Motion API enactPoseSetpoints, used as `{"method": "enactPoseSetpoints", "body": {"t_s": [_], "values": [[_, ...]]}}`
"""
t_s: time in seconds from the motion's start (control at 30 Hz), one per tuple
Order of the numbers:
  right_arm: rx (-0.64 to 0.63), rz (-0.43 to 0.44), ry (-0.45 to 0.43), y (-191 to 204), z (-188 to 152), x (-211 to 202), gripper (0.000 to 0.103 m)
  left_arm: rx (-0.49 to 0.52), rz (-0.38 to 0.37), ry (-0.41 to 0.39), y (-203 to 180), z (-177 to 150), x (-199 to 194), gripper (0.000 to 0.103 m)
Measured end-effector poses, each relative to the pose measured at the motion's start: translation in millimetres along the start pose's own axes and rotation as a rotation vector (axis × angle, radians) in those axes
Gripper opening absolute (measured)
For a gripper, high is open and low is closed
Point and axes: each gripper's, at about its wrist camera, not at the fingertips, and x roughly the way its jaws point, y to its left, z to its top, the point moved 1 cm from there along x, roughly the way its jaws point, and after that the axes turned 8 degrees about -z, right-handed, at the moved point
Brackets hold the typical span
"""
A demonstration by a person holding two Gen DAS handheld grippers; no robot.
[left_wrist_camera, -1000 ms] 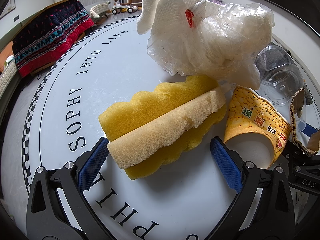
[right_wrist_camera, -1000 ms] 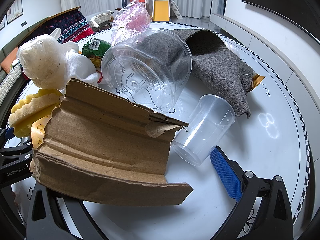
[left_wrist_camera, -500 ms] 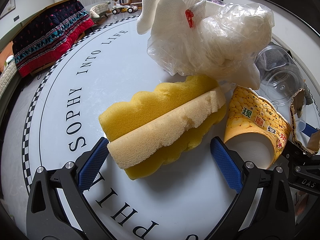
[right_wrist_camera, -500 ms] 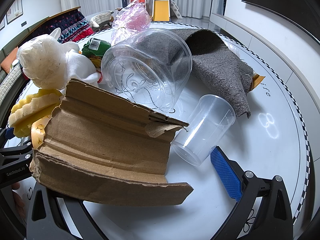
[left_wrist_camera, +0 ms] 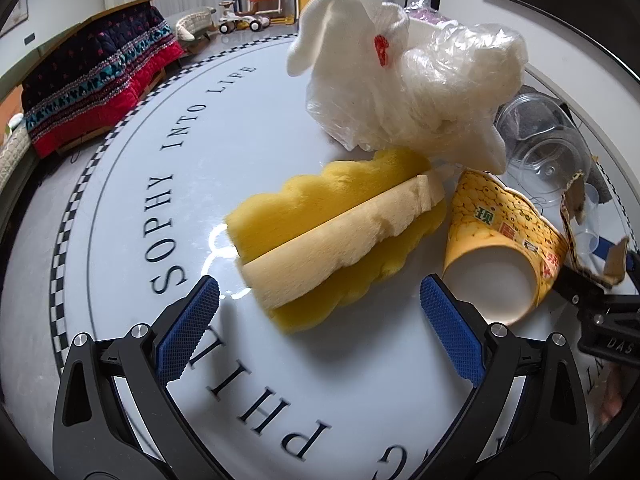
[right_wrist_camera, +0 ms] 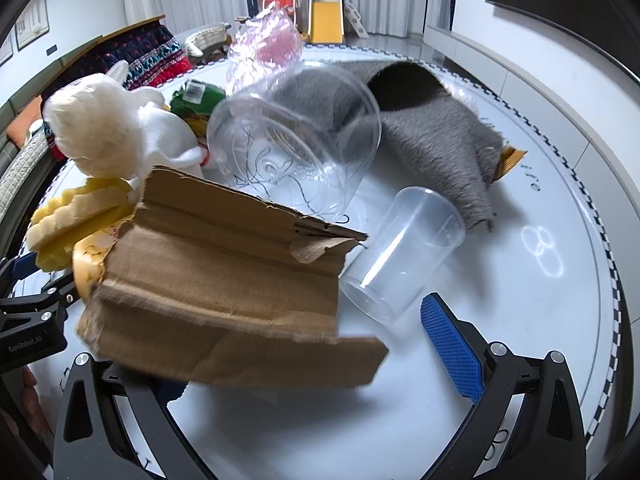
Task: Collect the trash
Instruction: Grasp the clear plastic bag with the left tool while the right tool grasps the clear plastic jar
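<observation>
Both grippers now sit farther back and higher than a second ago, and the cardboard piece [right_wrist_camera: 224, 280] is motion-blurred.

Left gripper [left_wrist_camera: 320, 320]: jaws spread and empty, just short of the near end of the folded yellow sponge [left_wrist_camera: 336, 236] on the desk [left_wrist_camera: 248, 128]; the pull-back suggests repositioning, not a grasp begun. Right gripper [right_wrist_camera: 256, 356]: one blue pad [right_wrist_camera: 452, 348] shows bare, the other is hidden under the cardboard, so whether the jaws pinch it cannot be told. Containers: yellow paper cup [left_wrist_camera: 500, 256] on its side beside the sponge, interior white and empty; small clear cup [right_wrist_camera: 400, 256] on its side, empty; large clear tub [right_wrist_camera: 296, 144] tipped over, nothing visible inside. No bin is in view, and the trash lies uncollected.
</observation>
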Motion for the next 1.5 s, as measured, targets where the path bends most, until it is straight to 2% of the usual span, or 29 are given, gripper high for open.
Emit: {"method": "enactPoseSetpoints", "body": {"t_s": [0.4, 0.63, 0.8, 0.87, 0.93, 1.03, 1.1, 1.27, 1.3, 1.37, 1.5], "values": [[-0.125, 0.014, -0.071, 3.5, -10.3, -49.1, 0.1, 0.02, -0.035, -0.023, 12.4, -8.3, -42.0, 0.097], [-0.121, 0.073, -0.094, -4.2, 1.3, -82.2, 0.1, 0.006, -0.089, -0.067, 8.5, 24.1, -61.3, 0.097], [-0.082, 0.087, -0.12, -13.6, 13.6, -95.0, 0.1, -0.018, -0.175, -0.08, -7.2, 44.3, -59.6, 0.097], [-0.081, 0.083, -0.125, -16.5, 18.8, -95.8, 0.095, 0.002, -0.186, -0.088, -20.4, 50.1, -56.9, 0.093], [-0.079, 0.081, -0.125, -18.9, 24.0, -94.5, 0.091, 0.019, -0.201, -0.079, -31.6, 56.1, -50.8, 0.081], [-0.069, 0.087, -0.118, -21.1, 33.5, -90.9, 0.082, 0.036, -0.221, -0.06, -42.1, 63.6, -40.0, 0.071], [-0.059, 0.099, -0.106, -21.0, 41.4, -86.2, 0.079, 0.055, -0.214, -0.053, -47.3, 68.7, -33.1, 0.07], [-0.078, 0.103, -0.089, -11.8, 64.1, -65.8, 0.079, 0.049, -0.209, -0.042, -46.0, 82.1, -16.3, 0.07], [-0.091, 0.104, -0.09, -9.6, 67.2, -63.0, 0.079, 0.046, -0.206, -0.04, -44.8, 85.1, -13.3, 0.066], [-0.151, 0.113, -0.091, -3.4, 77.0, -55.4, 0.079, 0.035, -0.214, -0.019, -40.0, 90.3, -4.7, 0.059], [-0.295, 0.143, -0.092, 4.0, 95.4, -44.9, 0.08, 0.004, -0.24, 0.003, -27.6, 98.6, 7.0, 0.054]]}}
